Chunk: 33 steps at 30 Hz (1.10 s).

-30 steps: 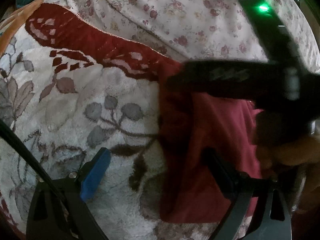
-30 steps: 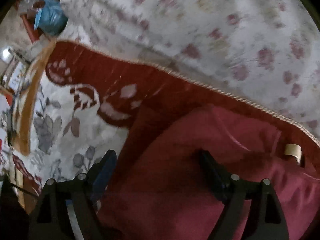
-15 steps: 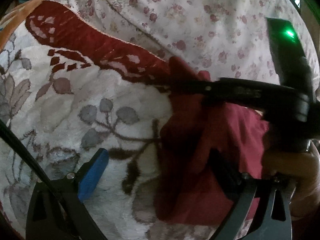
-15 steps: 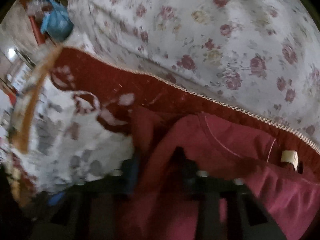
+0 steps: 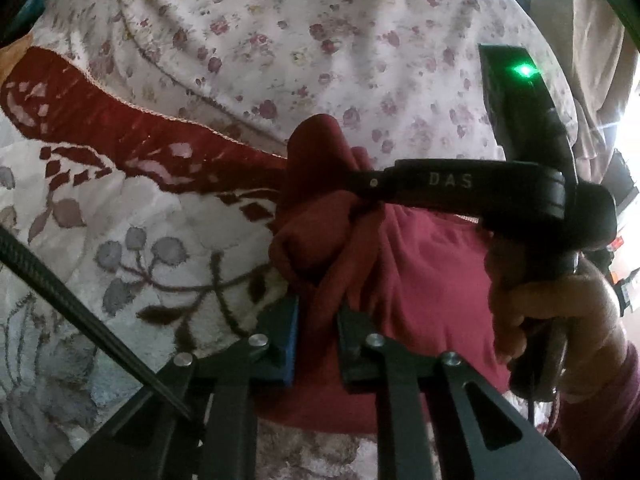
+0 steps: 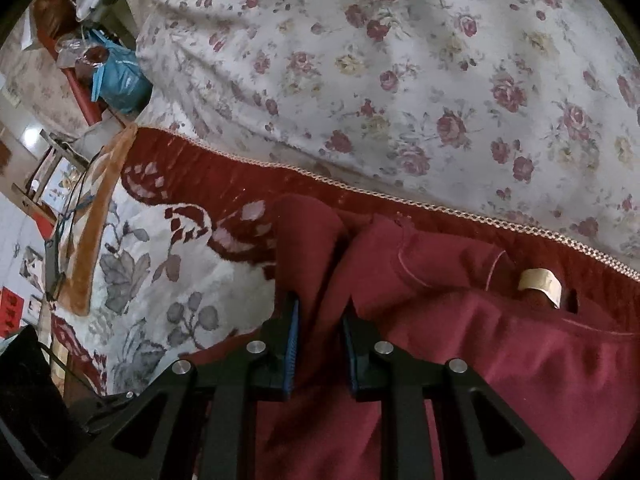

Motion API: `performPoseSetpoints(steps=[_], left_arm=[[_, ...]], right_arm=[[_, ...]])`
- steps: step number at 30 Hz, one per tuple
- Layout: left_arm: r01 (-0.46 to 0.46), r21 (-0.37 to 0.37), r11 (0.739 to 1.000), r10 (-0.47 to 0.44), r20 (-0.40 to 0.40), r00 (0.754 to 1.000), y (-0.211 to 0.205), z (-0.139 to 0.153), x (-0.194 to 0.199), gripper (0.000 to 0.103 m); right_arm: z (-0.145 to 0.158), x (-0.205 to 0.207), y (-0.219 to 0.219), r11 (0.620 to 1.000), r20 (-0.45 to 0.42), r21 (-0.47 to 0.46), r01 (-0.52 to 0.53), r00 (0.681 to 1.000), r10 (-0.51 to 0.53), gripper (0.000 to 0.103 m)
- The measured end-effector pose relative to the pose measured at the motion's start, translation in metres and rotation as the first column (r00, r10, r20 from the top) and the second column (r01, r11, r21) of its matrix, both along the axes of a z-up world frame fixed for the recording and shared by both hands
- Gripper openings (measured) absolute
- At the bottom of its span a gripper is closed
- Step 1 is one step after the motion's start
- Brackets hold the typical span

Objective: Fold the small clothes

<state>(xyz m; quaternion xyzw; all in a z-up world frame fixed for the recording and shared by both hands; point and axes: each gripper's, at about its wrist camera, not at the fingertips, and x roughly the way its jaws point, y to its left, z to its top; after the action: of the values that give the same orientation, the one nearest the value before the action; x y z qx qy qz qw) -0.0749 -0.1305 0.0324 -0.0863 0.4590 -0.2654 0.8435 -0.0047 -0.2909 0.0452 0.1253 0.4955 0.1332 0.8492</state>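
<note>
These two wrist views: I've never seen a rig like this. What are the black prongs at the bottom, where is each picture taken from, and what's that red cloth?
There is no robot here. A person holds a two-finger tool in each hand, and a camera on each looks forward along its fingers, so the black prongs at the bottom are the tool itself. In the left wrist view, the left tool pinches a dark red garment; the right tool and the hand holding it appear on that picture's right. In the right wrist view, the right tool pinches a fold of the same garment. Both jaws have just closed. The garment lies on a flowered plush blanket, beside a rose-print sheet.
</note>
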Motion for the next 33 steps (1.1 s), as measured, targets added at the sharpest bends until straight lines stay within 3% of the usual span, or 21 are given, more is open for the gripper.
performPoseSetpoints(steps=[11, 13, 15, 19, 21, 22, 26, 30, 31, 32, 33], left_arm=[[0.003, 0.027, 1.0, -0.003, 0.01, 1.0, 0.001, 0.003, -0.003, 0.013], [-0.002, 0.029, 1.0, 0.001, 0.008, 1.0, 0.001, 0.003, -0.002, 0.013], [-0.005, 0.027, 1.0, 0.005, 0.005, 1.0, 0.001, 0.003, -0.003, 0.013], [-0.004, 0.01, 1.0, 0.004, 0.001, 1.0, 0.003, 0.003, -0.004, 0.013], [-0.004, 0.002, 1.0, 0.004, -0.002, 1.0, 0.003, 0.004, -0.004, 0.013], [-0.003, -0.003, 1.0, 0.003, -0.004, 1.0, 0.004, 0.004, -0.003, 0.013], [-0.006, 0.007, 1.0, 0.006, -0.01, 1.0, 0.003, 0.002, -0.002, 0.013], [-0.013, 0.011, 1.0, 0.014, -0.025, 1.0, 0.004, -0.001, 0.001, 0.014], [-0.014, 0.006, 1.0, 0.014, -0.033, 0.999, 0.005, -0.002, 0.002, 0.015], [-0.016, -0.001, 1.0, 0.016, -0.041, 0.999, 0.007, -0.002, 0.004, 0.02], [-0.02, -0.007, 1.0, 0.02, -0.049, 0.999, 0.009, -0.003, 0.004, 0.031]], right_arm=[[0.0, 0.004, 0.009, 0.999, -0.029, -0.049, 0.006, 1.0, -0.007, 0.022], [-0.002, 0.006, 0.01, 0.999, -0.046, -0.053, 0.013, 0.999, -0.016, 0.031], [-0.004, 0.009, 0.01, 0.997, -0.074, -0.063, 0.032, 0.997, -0.037, 0.052], [-0.005, 0.015, 0.013, 0.999, -0.109, -0.01, 0.044, 0.993, -0.045, 0.066], [-0.003, 0.019, 0.02, 0.999, -0.117, -0.003, 0.042, 0.992, -0.043, 0.084], [-0.004, 0.023, 0.027, 0.999, -0.129, -0.023, 0.026, 0.991, -0.029, 0.086], [-0.02, 0.034, 0.057, 0.986, -0.161, -0.157, -0.059, 0.986, 0.033, 0.085], [-0.026, 0.028, 0.061, 0.973, -0.106, -0.226, -0.042, 0.994, 0.019, 0.048], [-0.025, 0.026, 0.06, 0.973, -0.089, -0.227, -0.051, 0.996, 0.031, 0.044], [-0.023, 0.023, 0.058, 0.974, -0.076, -0.221, -0.055, 0.996, 0.039, 0.038], [-0.02, 0.021, 0.054, 0.976, -0.066, -0.212, -0.056, 0.997, 0.042, 0.032]])
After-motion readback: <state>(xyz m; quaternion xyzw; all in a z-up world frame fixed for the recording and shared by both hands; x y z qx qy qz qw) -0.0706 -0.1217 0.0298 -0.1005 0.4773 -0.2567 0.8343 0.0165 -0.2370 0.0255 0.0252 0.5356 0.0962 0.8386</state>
